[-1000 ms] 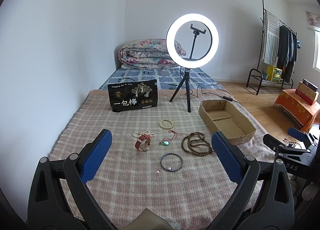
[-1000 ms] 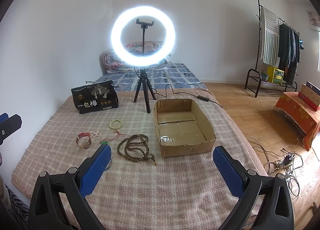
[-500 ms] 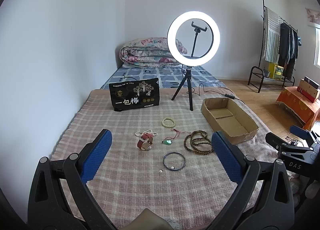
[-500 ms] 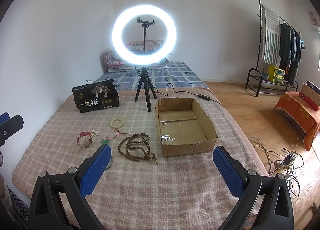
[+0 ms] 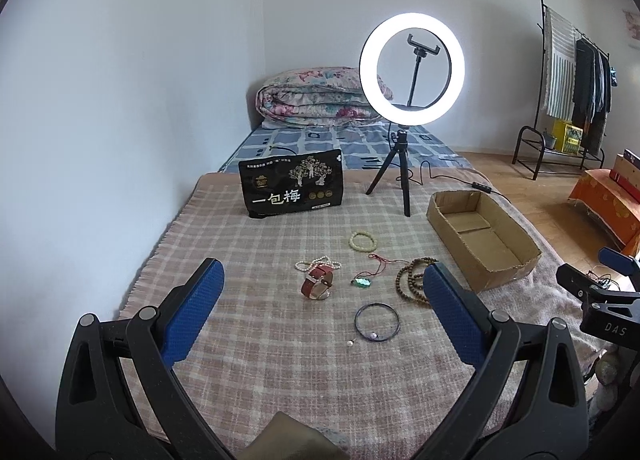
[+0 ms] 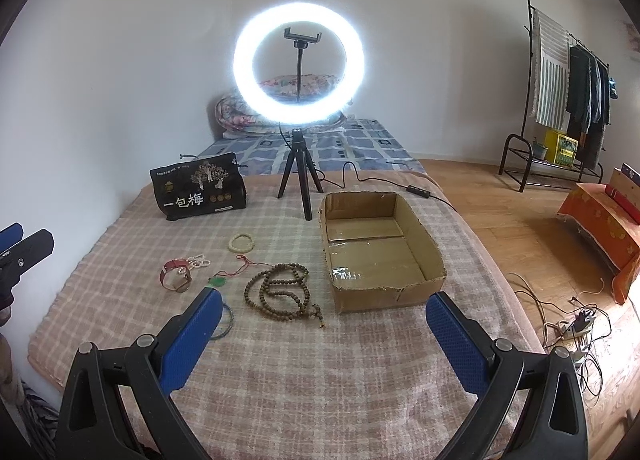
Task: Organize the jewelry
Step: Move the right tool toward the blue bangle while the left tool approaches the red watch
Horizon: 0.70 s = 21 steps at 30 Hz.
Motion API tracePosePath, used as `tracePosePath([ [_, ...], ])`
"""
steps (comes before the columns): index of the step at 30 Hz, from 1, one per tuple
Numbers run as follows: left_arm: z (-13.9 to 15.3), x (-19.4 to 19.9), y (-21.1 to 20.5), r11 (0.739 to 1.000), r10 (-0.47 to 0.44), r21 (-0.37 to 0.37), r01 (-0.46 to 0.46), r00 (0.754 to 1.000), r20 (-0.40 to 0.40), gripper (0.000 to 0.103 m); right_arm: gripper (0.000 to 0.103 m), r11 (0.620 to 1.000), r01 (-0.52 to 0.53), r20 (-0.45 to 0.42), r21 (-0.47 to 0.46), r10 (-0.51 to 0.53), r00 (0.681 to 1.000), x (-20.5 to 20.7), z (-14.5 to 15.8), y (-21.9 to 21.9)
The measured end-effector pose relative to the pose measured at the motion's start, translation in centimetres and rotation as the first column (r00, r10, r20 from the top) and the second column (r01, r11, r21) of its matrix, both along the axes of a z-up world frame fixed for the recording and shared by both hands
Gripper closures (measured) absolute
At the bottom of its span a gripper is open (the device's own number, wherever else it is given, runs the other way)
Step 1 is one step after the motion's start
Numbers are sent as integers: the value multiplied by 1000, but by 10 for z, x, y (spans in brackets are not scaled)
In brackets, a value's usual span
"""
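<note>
Although both tools are raised over the bed, nothing has been gathered yet: the shallow open brown cardboard box (image 6: 378, 252) at the right of the pink-and-cream plaid blanket (image 6: 312, 372) holds nothing, so the sorting looks to be at its very start. The left gripper (image 5: 322, 300) hovers with its blue-padded jaws spread wide and bare above the scattered pieces, and the right gripper (image 6: 324, 324) is likewise released and carrying nothing, aimed between the jewelry and the box. All the jewelry lies loose on the blanket to the left of the box: a long coiled strand of dark brown wooden beads (image 6: 282, 286) nearest it, a green leaf-shaped pendant on a thin red cord (image 5: 362, 281), a red-strapped wristwatch (image 5: 318, 281) touching a small string of white pearls (image 5: 316, 262), a pale cream beaded bracelet (image 5: 363, 241) farther back, and a thin dark bangle (image 5: 377, 321) closest to the left tool, with a tiny loose pearl-like bead (image 5: 350, 343) just beside it. A black printed snack bag (image 5: 291, 188) and a lit white ring light on a black tripod (image 5: 411, 68) stand behind them. Judging from this, every piece remains to be picked up and placed, presumably in the box; the wooden beads seem the handiest first target for the right tool.
</note>
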<state>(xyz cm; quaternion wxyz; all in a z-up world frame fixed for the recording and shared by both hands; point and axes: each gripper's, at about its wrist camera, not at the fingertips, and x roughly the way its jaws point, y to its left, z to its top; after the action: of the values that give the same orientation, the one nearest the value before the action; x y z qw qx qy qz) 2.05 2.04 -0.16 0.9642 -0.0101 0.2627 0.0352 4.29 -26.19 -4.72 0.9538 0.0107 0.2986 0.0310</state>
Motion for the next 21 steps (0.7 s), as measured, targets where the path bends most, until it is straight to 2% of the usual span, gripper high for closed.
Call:
tracePosePath([
  [6, -2, 21, 20, 1000, 16, 6, -16, 999, -36, 1, 0, 997, -68, -21, -26, 67, 998, 19, 5, 9],
  [9, -6, 37, 26, 999, 23, 26, -22, 998, -65, 1, 0, 993, -115, -55, -27, 113, 992, 35, 0, 16],
  [12, -12, 53, 33, 1000, 17, 16, -16, 994, -106, 1, 0, 988, -155, -105, -18, 152, 983, 53, -10, 24],
  [21, -35, 102, 56, 999, 11, -29, -18, 977, -214, 1, 0, 960, -277, -280, 29, 274, 920, 93, -60, 57],
])
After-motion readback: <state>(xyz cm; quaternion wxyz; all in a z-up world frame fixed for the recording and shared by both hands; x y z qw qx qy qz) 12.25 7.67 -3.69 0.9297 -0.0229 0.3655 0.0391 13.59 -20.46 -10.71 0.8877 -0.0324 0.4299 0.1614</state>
